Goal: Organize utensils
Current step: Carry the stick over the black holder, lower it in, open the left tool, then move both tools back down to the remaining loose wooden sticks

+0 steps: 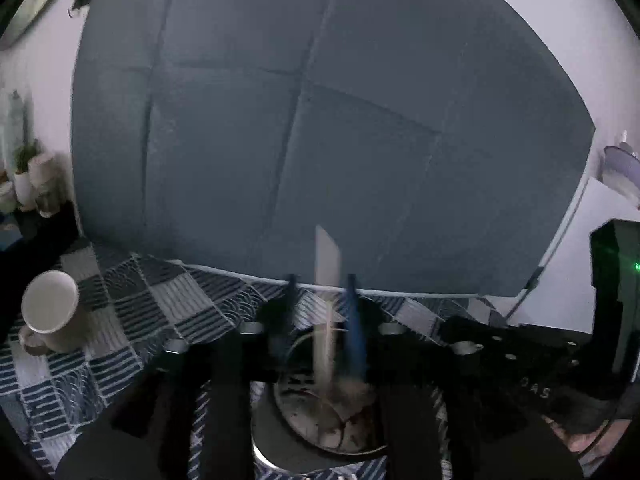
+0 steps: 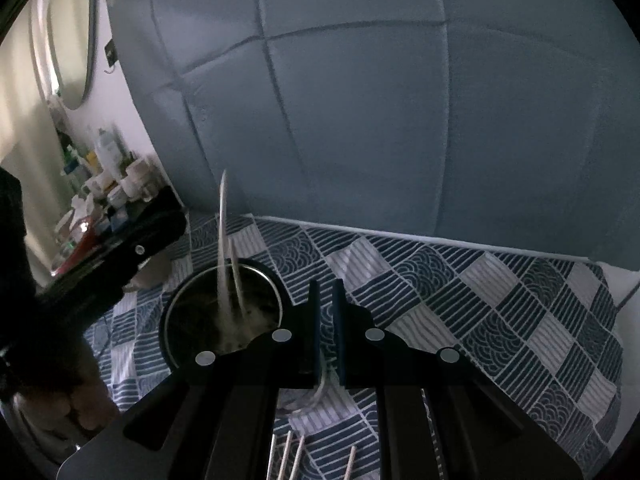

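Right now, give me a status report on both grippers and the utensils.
Left gripper shut on knife, over steel bowl. Right gripper shut on utensil. More utensils on checked cloth. Nothing blocking.

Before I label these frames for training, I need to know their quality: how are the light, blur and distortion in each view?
Left wrist view: dim and bluish, strong fisheye bending of the headboard; the pale utensil in the left hand-held gripper is motion-smeared. Right wrist view: equally dim, curved edges, sharper on the bedspread; the utensils in the metal bowl look blurred.
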Motion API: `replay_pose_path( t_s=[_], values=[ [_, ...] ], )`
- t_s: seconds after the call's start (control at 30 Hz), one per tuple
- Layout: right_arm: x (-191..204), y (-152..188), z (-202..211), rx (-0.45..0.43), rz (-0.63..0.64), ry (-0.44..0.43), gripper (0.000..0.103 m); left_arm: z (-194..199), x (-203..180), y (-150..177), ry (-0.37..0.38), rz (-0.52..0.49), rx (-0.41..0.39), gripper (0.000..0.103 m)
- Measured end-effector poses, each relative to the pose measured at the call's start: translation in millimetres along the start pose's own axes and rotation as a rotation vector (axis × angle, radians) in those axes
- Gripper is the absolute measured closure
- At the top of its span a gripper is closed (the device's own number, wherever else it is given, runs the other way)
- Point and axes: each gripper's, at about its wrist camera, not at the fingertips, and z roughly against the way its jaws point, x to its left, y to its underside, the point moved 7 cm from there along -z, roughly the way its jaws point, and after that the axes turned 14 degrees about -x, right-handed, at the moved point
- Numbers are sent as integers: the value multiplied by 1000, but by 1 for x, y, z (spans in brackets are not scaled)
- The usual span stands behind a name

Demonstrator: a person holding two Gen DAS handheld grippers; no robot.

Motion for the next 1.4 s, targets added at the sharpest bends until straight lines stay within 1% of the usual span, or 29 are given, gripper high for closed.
replay_pose_path(
  t_s=[0.03,0.07,0.17,0.2,0.23,0.27,0.3,0.33,0.37,0.4,0.43,0.47,0.57,0.63,0.77,0.9,1.0,1.07,1.17,1.27,1.33,1.4],
  values=[
    [-2,-1,1,-2,4,11,96,0,2,-1,-9,-8,-2,62],
    [-4,-2,4,-5,7,21,96,4,4,-4,-21,-16,-5,49],
    [-9,-6,13,-10,-12,35,95,15,14,-16,-65,-21,-17,32],
    [-11,-6,15,-10,-19,39,93,17,18,-18,-82,-26,-14,28],
    [-15,-7,19,-9,-30,50,85,21,23,-20,-103,-38,-7,22],
    [-17,-8,21,-8,-36,60,73,23,25,-22,-107,-44,-7,20],
    [-20,-8,25,-12,-44,69,67,27,27,-22,-113,-53,2,17],
    [-22,-9,29,-15,-50,79,51,28,30,-20,-115,-61,16,12],
    [-24,-9,32,-15,-53,90,39,31,31,-18,-96,-68,44,12],
    [-26,-9,34,-14,-57,103,36,33,31,-16,-81,-69,61,12],
    [-28,-9,38,-13,-60,113,32,37,30,-14,-62,-72,77,7],
    [-30,-7,40,-6,-60,122,26,42,30,-12,-59,-81,79,6],
    [-34,-2,43,16,-47,151,19,52,33,-6,-83,-110,91,6],
    [-35,4,44,29,-39,163,18,54,39,2,-107,-120,115,6],
    [-40,26,43,87,-32,181,17,61,57,32,-153,-82,196,6],
    [-46,63,36,178,-21,212,17,66,73,67,-192,-55,288,6],
    [-50,86,33,226,-2,223,17,71,83,90,-219,-35,334,6],
    [-55,107,29,272,24,245,17,73,91,107,-242,-24,379,6],
    [-61,133,25,335,34,258,17,78,100,125,-275,-21,417,6],
    [-67,153,21,386,22,267,17,82,104,145,-287,-42,468,6],
    [-69,165,20,419,22,267,17,84,103,161,-268,-39,516,6],
    [-69,174,19,443,31,270,17,85,102,171,-273,-44,539,6]
  ],
)
